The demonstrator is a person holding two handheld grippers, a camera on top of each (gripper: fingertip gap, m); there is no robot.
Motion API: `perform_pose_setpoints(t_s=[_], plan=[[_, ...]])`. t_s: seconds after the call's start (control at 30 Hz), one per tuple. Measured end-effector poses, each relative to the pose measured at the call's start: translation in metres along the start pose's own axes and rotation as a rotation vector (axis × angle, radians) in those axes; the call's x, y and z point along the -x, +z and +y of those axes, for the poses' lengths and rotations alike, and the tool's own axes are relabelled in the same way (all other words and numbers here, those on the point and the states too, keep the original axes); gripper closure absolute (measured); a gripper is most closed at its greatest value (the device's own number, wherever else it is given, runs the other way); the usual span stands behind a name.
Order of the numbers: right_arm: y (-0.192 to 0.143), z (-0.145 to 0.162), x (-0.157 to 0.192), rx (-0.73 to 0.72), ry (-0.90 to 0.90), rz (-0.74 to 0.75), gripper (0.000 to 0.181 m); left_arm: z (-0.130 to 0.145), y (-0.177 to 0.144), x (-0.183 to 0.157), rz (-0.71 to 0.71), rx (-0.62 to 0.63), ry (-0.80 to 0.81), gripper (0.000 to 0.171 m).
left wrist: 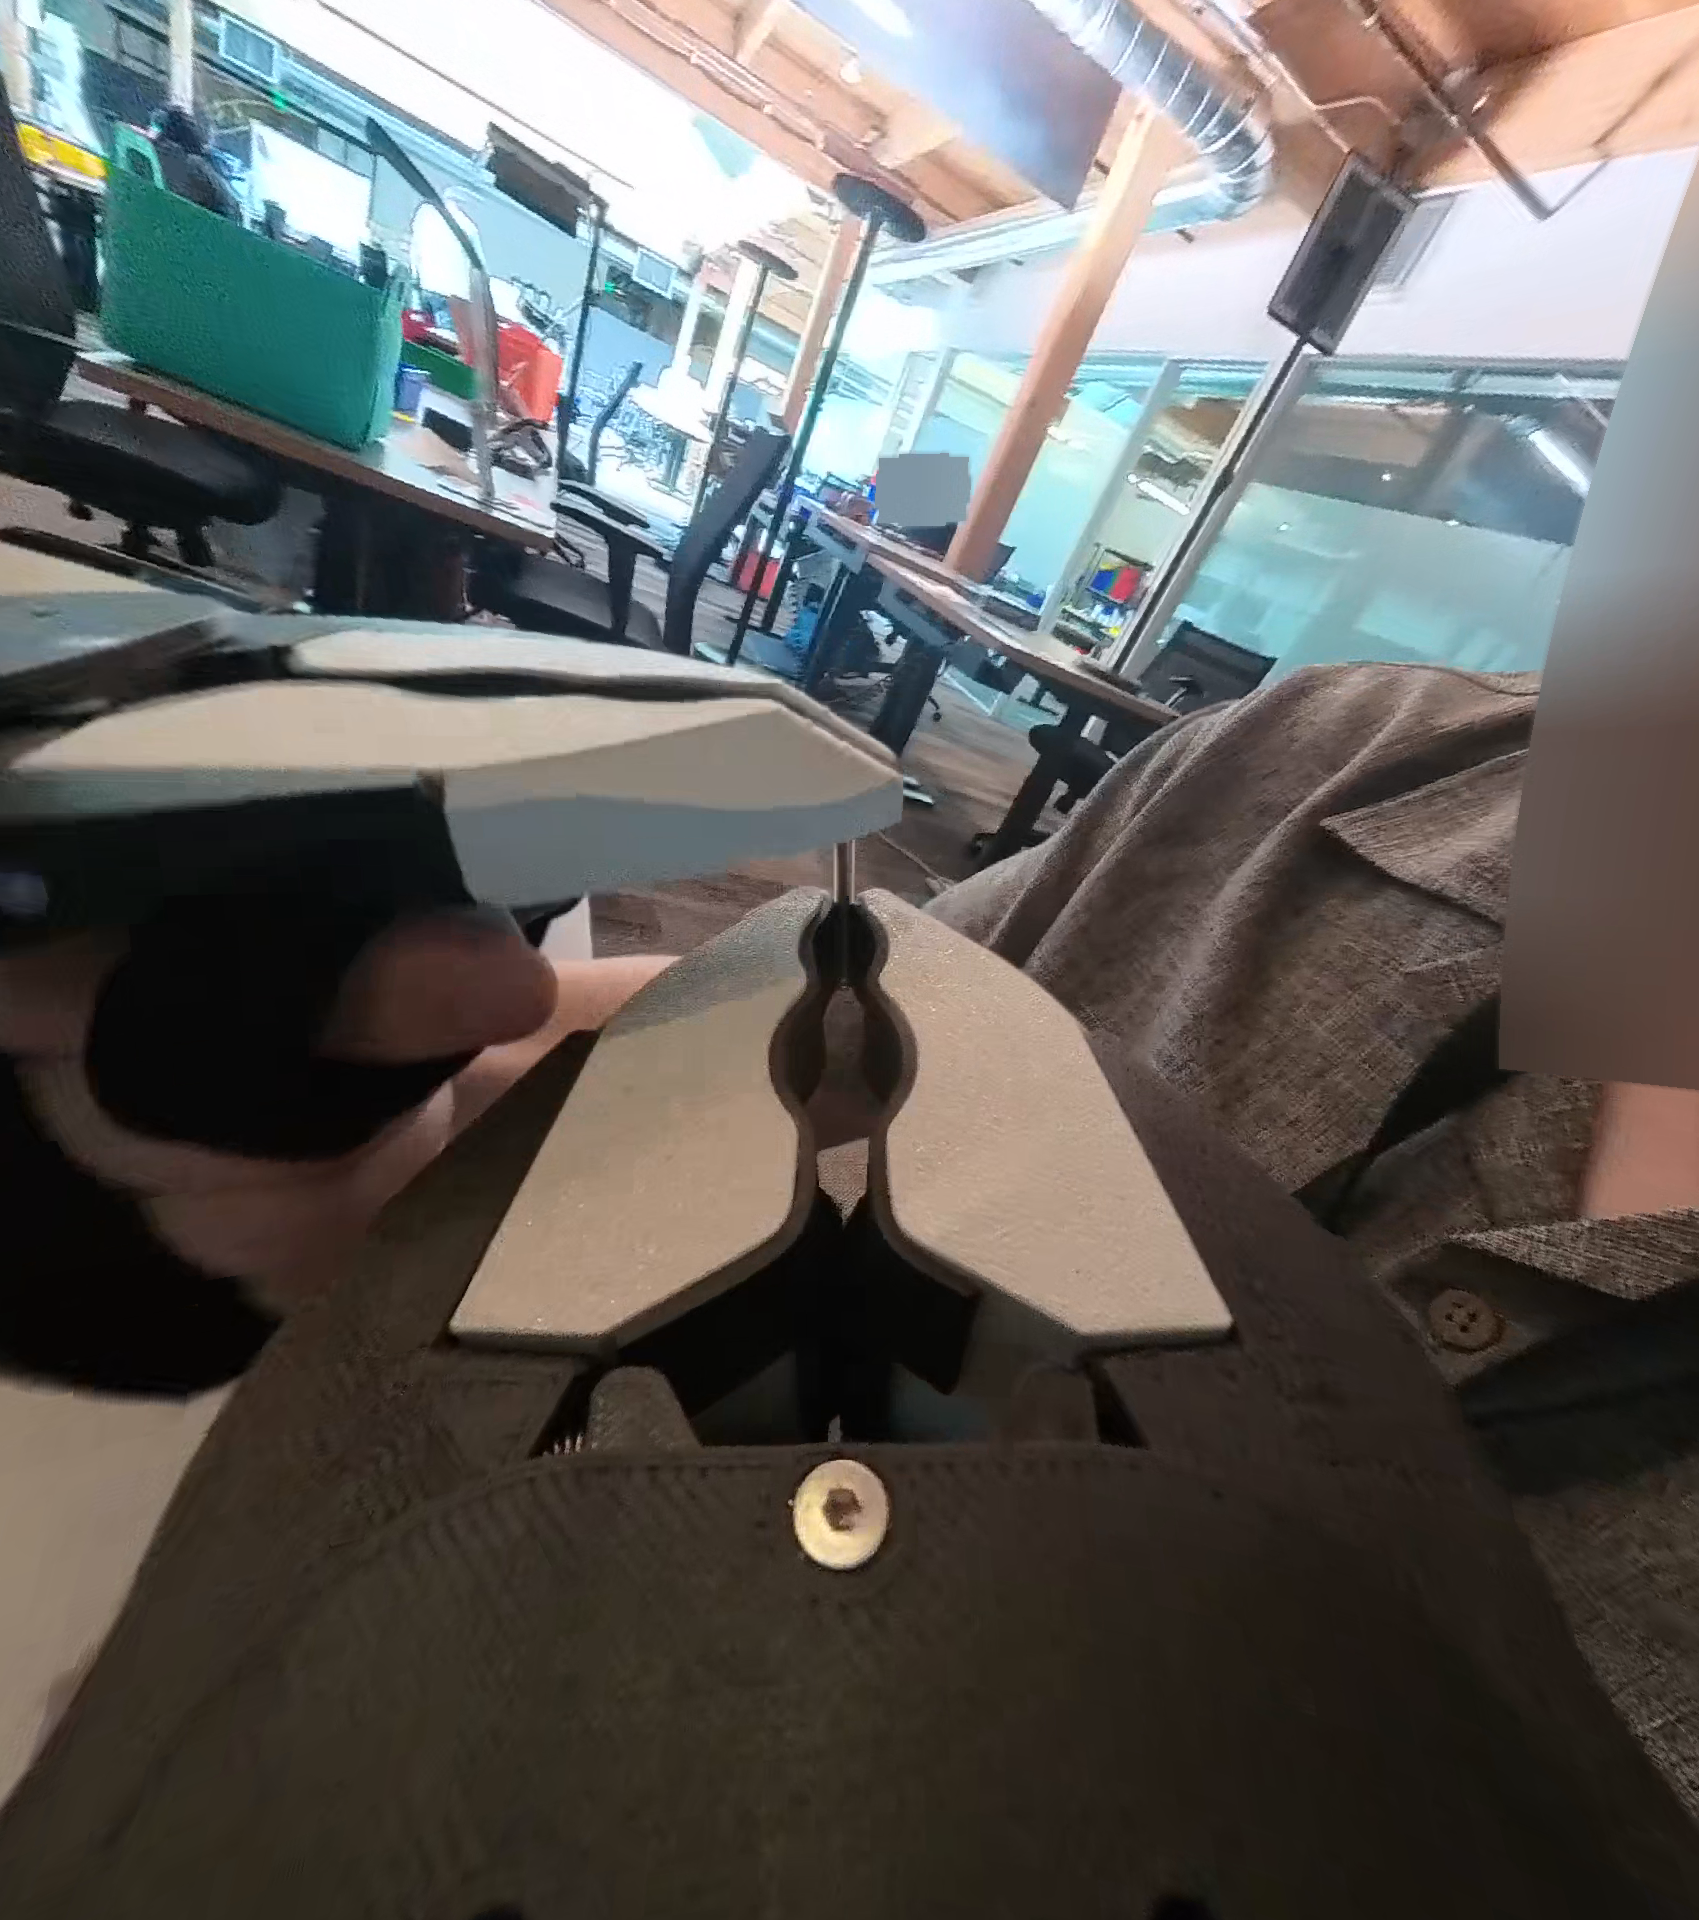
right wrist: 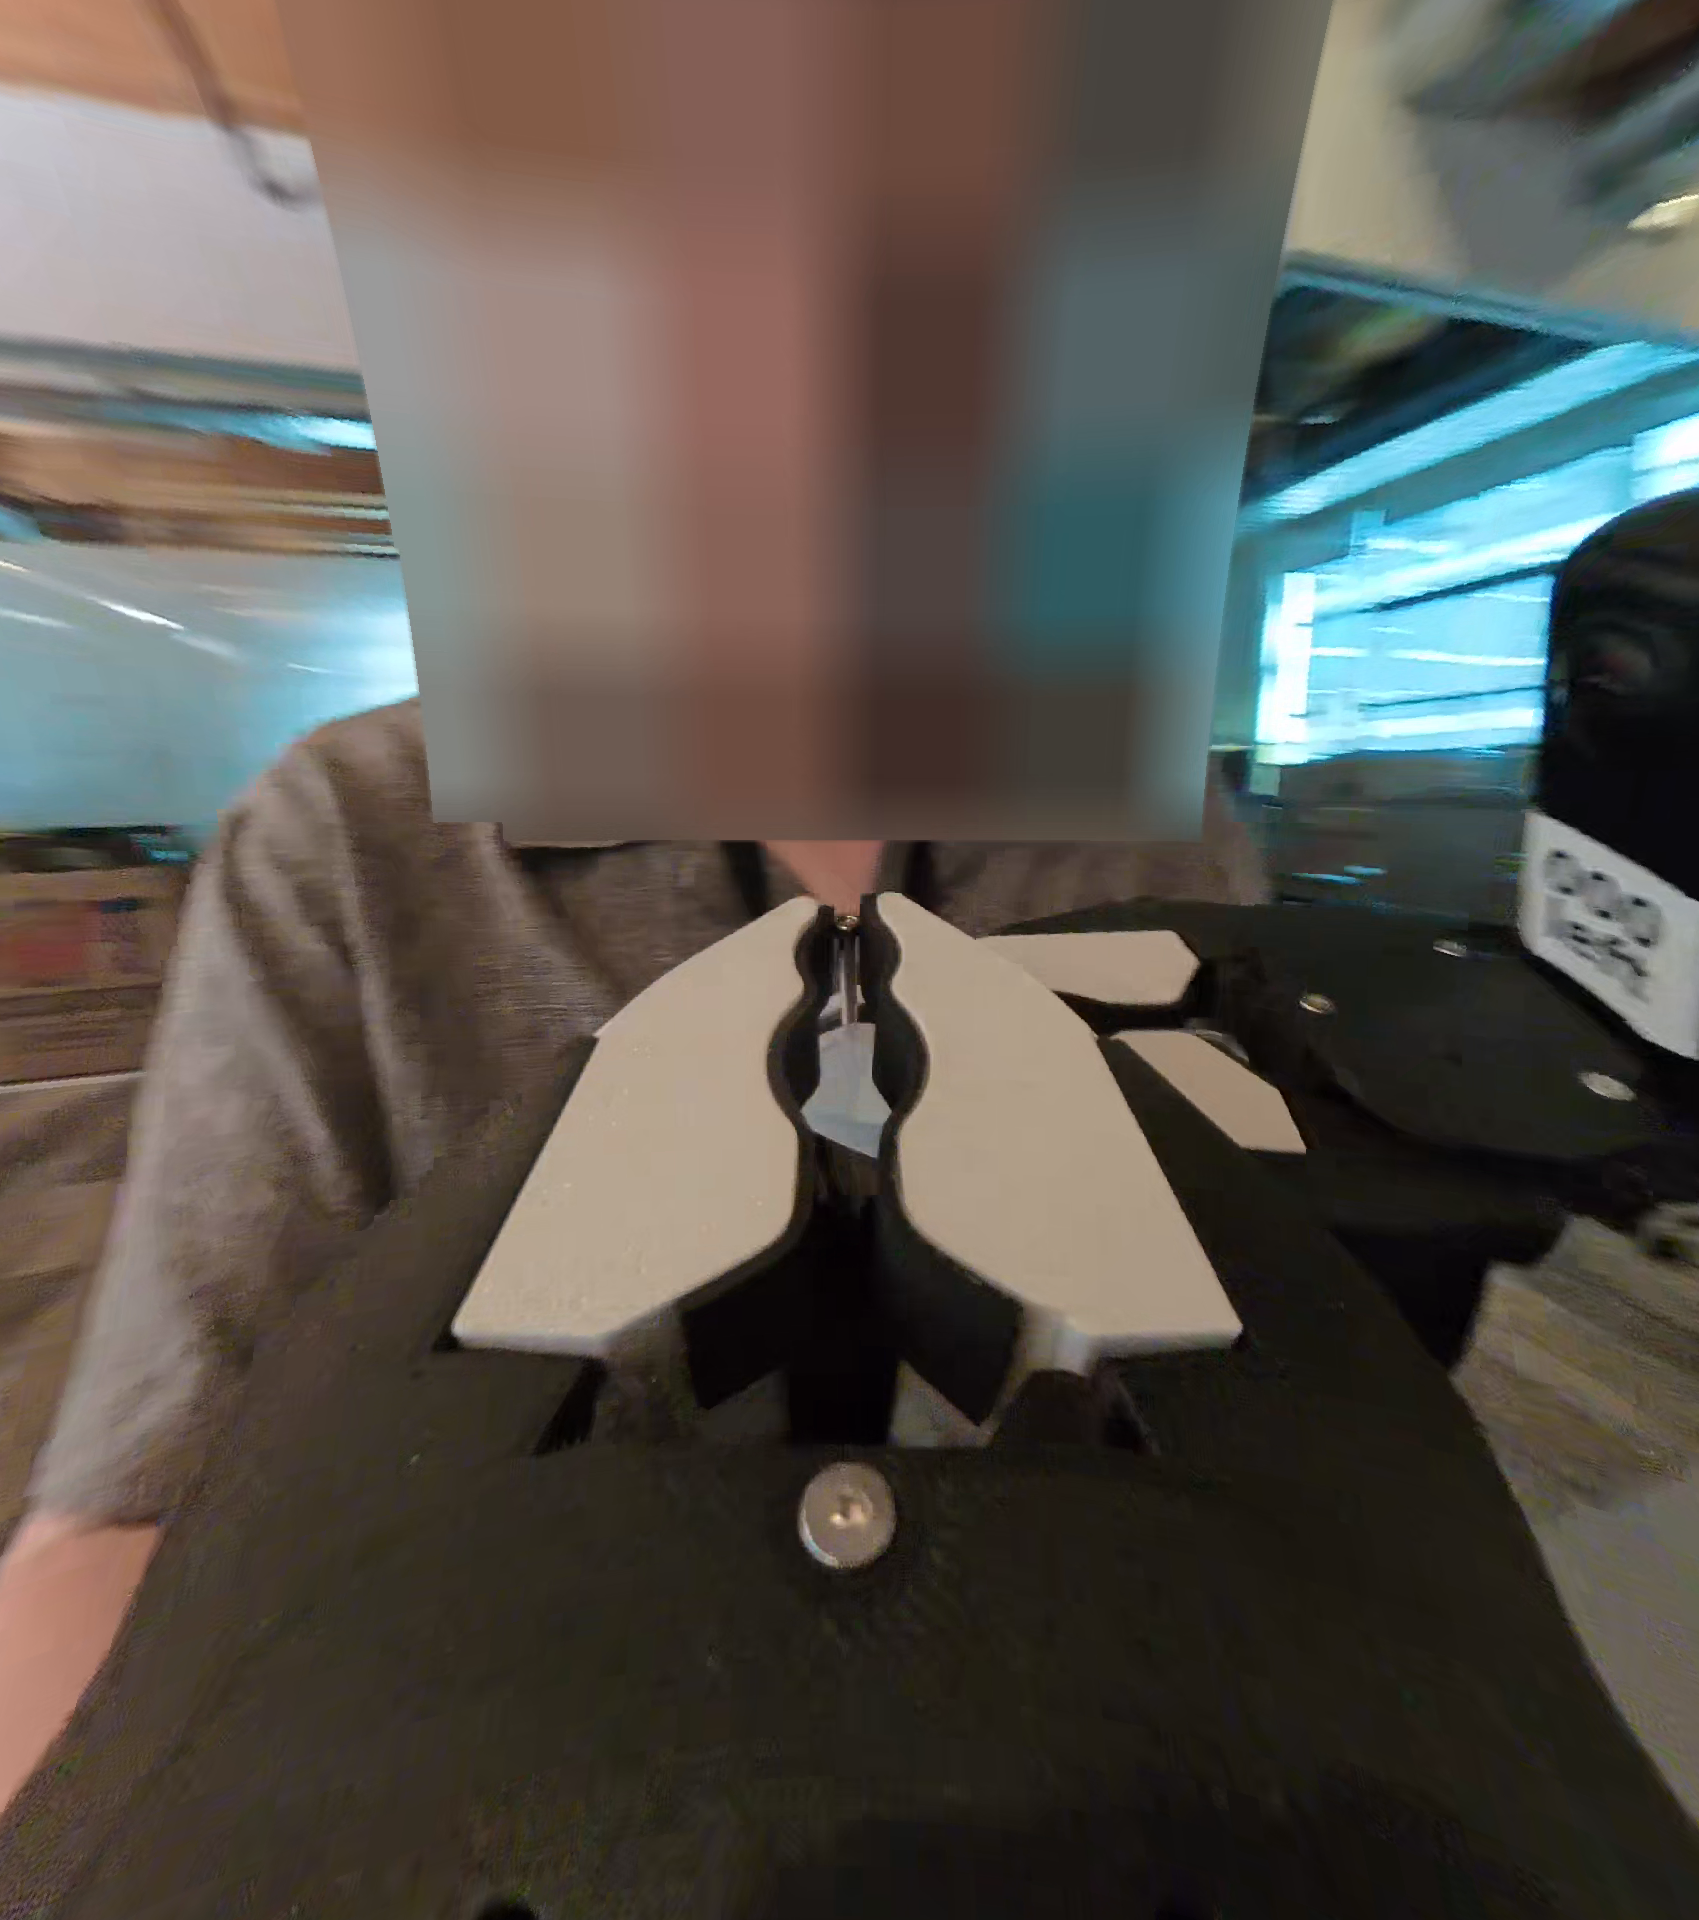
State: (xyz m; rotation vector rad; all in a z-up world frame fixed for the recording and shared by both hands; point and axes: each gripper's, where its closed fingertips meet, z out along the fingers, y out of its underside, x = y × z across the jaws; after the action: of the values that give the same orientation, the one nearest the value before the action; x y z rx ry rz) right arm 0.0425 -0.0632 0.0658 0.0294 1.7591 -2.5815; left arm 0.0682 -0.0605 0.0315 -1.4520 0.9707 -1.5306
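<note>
In the left wrist view my left gripper [left wrist: 843, 909] is shut, its pale fingers [left wrist: 679, 1132] meeting at the tips on a thin metal pin [left wrist: 849, 868]. The pin rises to the underside of my right gripper [left wrist: 886, 795], which reaches in flat from the left, held by a hand in a black glove [left wrist: 232, 1039]. In the right wrist view my right gripper [right wrist: 847, 909] is shut on the thin metal pin [right wrist: 851, 982]. A small pale blue piece [right wrist: 840, 1081] sits in the oval gap behind the tips. The left gripper [right wrist: 1125, 961] lies close on the right.
A person in a grey buttoned shirt [left wrist: 1292, 935] is right in front of both grippers. Behind are long wooden desks [left wrist: 388, 457], black office chairs [left wrist: 3, 343], a green bin [left wrist: 242, 322], wooden pillars [left wrist: 1063, 353] and glass walls. A pale table surface [left wrist: 14, 1558] lies at lower left.
</note>
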Motion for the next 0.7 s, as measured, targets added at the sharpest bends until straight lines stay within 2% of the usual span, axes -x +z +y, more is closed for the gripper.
perform_pose_setpoints(t_s=[0.1, 0.2, 0.37, 0.43, 0.57, 0.63, 0.7], plan=[[-0.001, 0.001, 0.002, -0.053, 0.036, -0.162, 0.177, 0.001, 0.002, 0.0, 0.022, -0.015, -0.025, 0.17], [-0.002, 0.001, 0.002, -0.091, 0.009, -0.181, 0.177, 0.002, 0.001, 0.002, 0.006, -0.009, -0.017, 0.169], [-0.008, 0.001, -0.002, -0.132, -0.013, -0.045, 0.174, 0.002, -0.001, 0.007, -0.017, -0.012, -0.027, 0.17], [-0.009, 0.001, -0.006, -0.128, 0.017, 0.008, 0.155, 0.001, -0.002, 0.008, -0.021, -0.017, -0.026, 0.17], [-0.014, -0.005, -0.007, -0.143, 0.002, 0.081, 0.141, -0.002, -0.003, 0.01, -0.04, -0.026, -0.02, 0.17], [-0.022, -0.011, -0.011, -0.18, -0.042, 0.19, 0.137, -0.005, -0.006, 0.012, -0.068, -0.033, -0.01, 0.17], [-0.037, -0.02, -0.022, -0.23, -0.125, 0.451, 0.138, -0.01, -0.013, 0.021, -0.145, -0.047, 0.014, 0.17]])
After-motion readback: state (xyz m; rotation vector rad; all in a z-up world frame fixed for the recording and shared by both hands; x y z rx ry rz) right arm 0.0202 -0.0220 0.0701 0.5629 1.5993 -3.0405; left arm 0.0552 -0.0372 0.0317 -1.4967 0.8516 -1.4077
